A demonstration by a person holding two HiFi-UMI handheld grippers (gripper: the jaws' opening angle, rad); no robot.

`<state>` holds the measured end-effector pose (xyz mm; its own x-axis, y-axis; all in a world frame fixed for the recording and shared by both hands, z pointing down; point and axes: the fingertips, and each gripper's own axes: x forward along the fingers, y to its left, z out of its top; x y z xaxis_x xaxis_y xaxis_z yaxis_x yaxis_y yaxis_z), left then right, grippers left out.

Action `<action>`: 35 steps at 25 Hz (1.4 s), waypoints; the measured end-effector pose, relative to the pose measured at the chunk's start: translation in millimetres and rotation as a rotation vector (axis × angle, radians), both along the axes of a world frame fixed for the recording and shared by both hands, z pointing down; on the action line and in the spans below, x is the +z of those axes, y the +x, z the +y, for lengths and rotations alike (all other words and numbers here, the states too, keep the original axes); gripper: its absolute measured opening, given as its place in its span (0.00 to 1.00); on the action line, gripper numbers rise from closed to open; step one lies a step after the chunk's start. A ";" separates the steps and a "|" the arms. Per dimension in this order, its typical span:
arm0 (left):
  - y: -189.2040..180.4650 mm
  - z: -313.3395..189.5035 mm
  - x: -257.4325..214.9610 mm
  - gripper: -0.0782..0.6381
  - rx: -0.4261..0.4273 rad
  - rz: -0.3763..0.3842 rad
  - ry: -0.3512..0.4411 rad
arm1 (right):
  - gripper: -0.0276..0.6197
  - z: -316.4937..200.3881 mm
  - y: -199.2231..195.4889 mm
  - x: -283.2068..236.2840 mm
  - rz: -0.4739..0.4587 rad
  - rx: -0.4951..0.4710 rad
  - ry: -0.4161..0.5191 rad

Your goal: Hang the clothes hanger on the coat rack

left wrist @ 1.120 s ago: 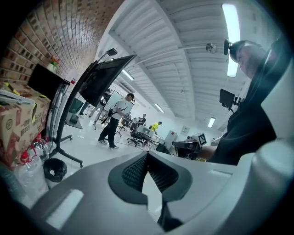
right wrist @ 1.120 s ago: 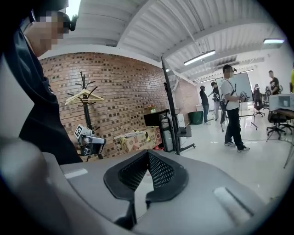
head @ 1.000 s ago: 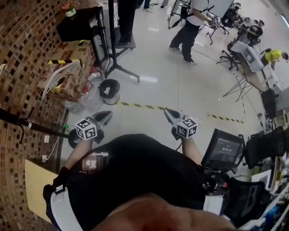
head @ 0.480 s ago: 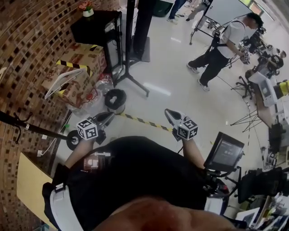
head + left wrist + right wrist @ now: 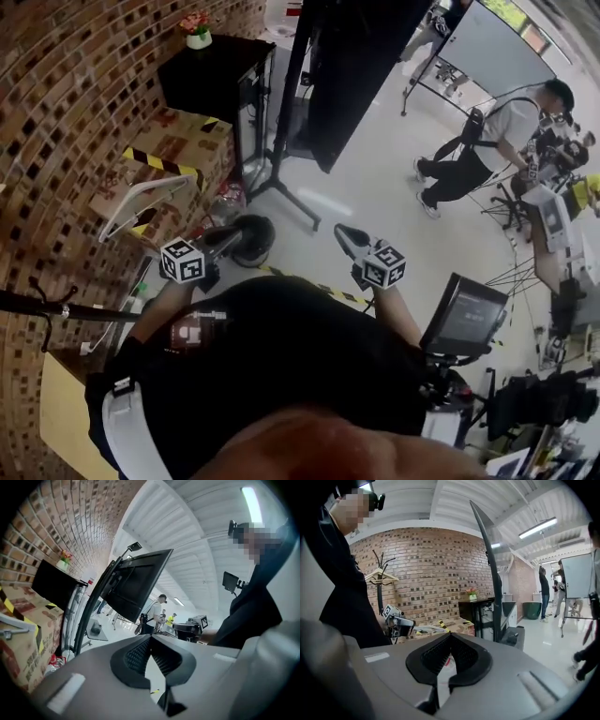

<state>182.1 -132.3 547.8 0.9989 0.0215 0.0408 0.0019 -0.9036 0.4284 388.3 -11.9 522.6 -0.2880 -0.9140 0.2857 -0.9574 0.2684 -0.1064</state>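
Two tongs are held out in front of a person dressed in black, and both are clenched on nothing. In the head view the left gripper (image 5: 225, 240) sits left of centre, its tip over a round black bin (image 5: 259, 247). The right gripper (image 5: 340, 231) sits just right of centre, above a strip of yellow-and-black tape (image 5: 330, 292) on the pale floor. Each gripper's own view shows its jaws pressed tip to tip, with only background showing through the small gap below the pads.

A white clothes hanger (image 5: 141, 190) lies on a cardboard box (image 5: 178, 141) marked with striped tape, against the brick wall (image 5: 66, 84) at the left of the frame. It is apart from both grippers, with the left one nearer to it.

At the left of the right gripper view the coat rack (image 5: 379, 597) stands before the brick wall, a dark pole with curved hooks. A second hanger (image 5: 382, 576) already hangs on it.

At the top of the head view a black cabinet (image 5: 211, 75) carries a small flower pot (image 5: 199, 30). Beside it a large black screen (image 5: 356, 66) stands on a floor stand. A person in a white shirt (image 5: 492, 136) stands at the upper right, well away.
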 end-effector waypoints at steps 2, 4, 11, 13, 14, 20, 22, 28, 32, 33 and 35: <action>-0.1 -27.4 -5.7 0.11 -0.028 0.011 0.009 | 0.06 -32.5 -10.8 1.4 0.012 -0.058 -0.018; -6.5 -46.6 -6.3 0.11 -0.070 0.023 0.006 | 0.06 -60.7 -24.8 9.4 0.045 -0.144 -0.044; -47.6 -102.4 8.1 0.11 -0.375 -0.019 -0.033 | 0.06 -184.9 -71.3 12.6 0.041 -0.513 -0.062; -61.3 -111.4 10.0 0.11 -0.473 -0.031 -0.038 | 0.06 -210.7 -91.3 17.3 0.035 -0.620 -0.066; -68.9 -112.8 11.1 0.11 -0.522 -0.034 -0.044 | 0.06 -218.8 -103.1 21.2 0.030 -0.676 -0.073; -114.1 -116.2 17.6 0.11 -0.800 -0.024 -0.073 | 0.06 -262.6 -163.9 45.4 0.037 -0.969 -0.102; -135.2 -109.4 19.0 0.11 -0.865 -0.023 -0.073 | 0.06 -268.8 -185.5 48.7 0.048 -1.030 -0.110; -233.9 -96.1 23.7 0.11 -0.995 0.000 -0.063 | 0.06 -295.5 -270.6 44.8 0.037 -1.086 -0.088; -298.7 -87.2 28.7 0.11 -0.983 -0.027 -0.059 | 0.06 -309.1 -335.7 33.9 0.026 -1.068 -0.066; -312.7 -86.7 31.3 0.11 -0.975 -0.038 -0.061 | 0.06 -313.8 -349.7 31.1 0.017 -1.058 -0.065; -339.5 -90.4 34.6 0.11 -0.969 -0.053 -0.071 | 0.06 -323.7 -376.1 22.7 0.001 -1.040 -0.061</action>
